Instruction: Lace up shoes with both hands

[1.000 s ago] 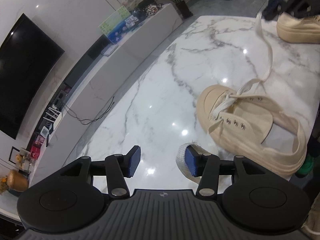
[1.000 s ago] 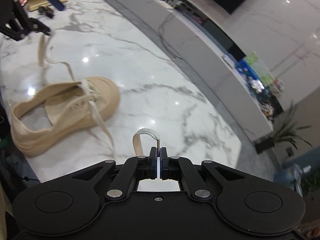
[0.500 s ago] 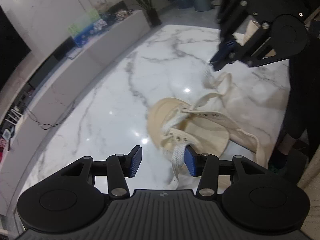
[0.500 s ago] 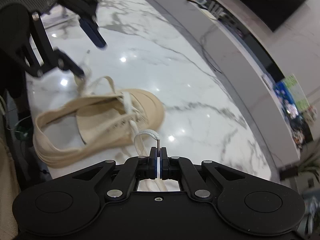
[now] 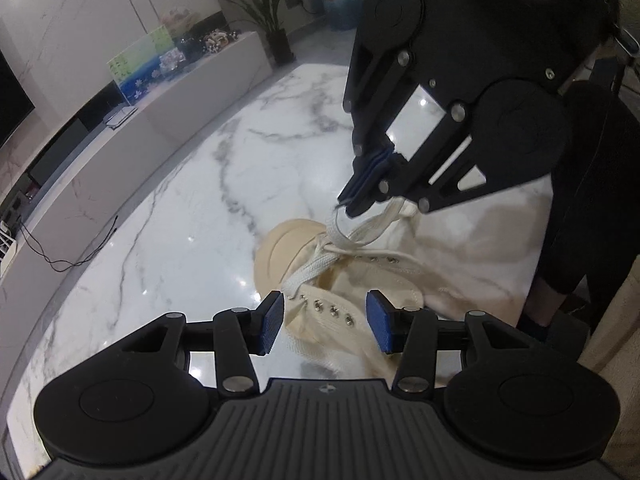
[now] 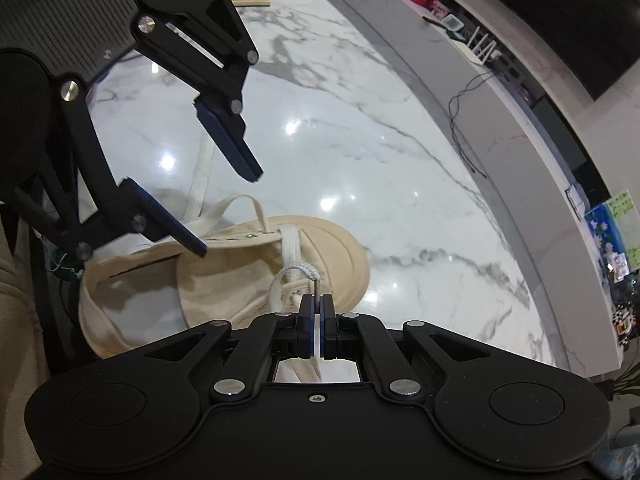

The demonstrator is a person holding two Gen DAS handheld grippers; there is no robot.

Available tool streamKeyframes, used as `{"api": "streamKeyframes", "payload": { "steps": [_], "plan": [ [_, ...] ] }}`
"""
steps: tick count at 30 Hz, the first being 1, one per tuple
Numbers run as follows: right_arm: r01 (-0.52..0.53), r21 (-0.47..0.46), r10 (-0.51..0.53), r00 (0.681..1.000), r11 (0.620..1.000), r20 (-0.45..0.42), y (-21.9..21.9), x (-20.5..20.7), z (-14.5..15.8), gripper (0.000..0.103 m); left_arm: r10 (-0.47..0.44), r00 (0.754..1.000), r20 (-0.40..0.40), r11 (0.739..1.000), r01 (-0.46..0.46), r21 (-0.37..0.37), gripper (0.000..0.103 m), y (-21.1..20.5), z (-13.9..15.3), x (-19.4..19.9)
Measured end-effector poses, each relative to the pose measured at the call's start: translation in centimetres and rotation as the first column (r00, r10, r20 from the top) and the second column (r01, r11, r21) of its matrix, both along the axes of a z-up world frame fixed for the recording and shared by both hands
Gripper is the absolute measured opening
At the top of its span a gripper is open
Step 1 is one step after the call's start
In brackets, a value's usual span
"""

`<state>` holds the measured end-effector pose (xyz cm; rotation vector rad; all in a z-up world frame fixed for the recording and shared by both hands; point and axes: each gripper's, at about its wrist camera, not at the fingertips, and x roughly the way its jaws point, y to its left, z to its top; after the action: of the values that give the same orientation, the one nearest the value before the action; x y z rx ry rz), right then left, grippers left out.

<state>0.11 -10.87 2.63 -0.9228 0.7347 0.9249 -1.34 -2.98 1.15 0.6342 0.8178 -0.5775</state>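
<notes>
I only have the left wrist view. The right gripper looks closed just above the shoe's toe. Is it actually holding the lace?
Observer: Yes. The right wrist view shows the right gripper shut on the lace, which loops over its tips.
Operator: And the left gripper?
Observer: The left gripper is open and empty, one finger over the shoe by the eyelets.
Operator: Any other lace?
Observer: A second strand runs from the shoe behind that gripper; its end is hidden.

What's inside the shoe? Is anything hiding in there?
Inside the cream shoe only its pale lining and a shadowed hollow show. The toe end is covered by the tongue and white lace, and the left gripper hides part of the opening.
</notes>
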Motion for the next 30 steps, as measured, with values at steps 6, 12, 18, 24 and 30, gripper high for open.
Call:
{"api": "streamKeyframes", "payload": {
  "steps": [6, 12, 18, 24, 30],
  "plan": [
    [-0.025, -0.018, 0.025, 1.000, 1.000, 0.013, 0.4, 0.0, -0.1, 0.001, 0.034, 0.999, -0.017, 0.999, -0.035, -0.023, 0.044, 1.2, 0.1, 0.5],
    [-0.054, -0.043, 0.055, 0.998, 0.998, 0.027, 0.9, 0.1, -0.4, 0.001, -0.032, 0.998, -0.051, 0.997, 0.029, -0.068, 0.044, -0.7, -0.3, -0.3],
    [-0.087, -0.042, 0.088, 0.996, 0.995, 0.021, 1.3, -0.1, -0.5, 0.001, -0.015, 0.995, -0.103, 0.996, 0.007, -0.085, 0.015, -0.9, -1.8, 0.4],
    [-0.088, -0.014, 0.088, 0.996, 0.996, -0.001, 1.8, 0.1, -0.9, 0.001, -0.003, 0.993, -0.117, 0.994, -0.011, -0.112, 0.015, -0.3, -1.7, 0.6],
    [-0.088, 0.004, 0.088, 0.996, 0.996, -0.019, 2.4, 0.6, -1.5, 0.001, 0.034, 0.993, -0.113, 0.993, -0.046, -0.105, 0.015, 0.2, -1.8, 1.0]
  ]
}}
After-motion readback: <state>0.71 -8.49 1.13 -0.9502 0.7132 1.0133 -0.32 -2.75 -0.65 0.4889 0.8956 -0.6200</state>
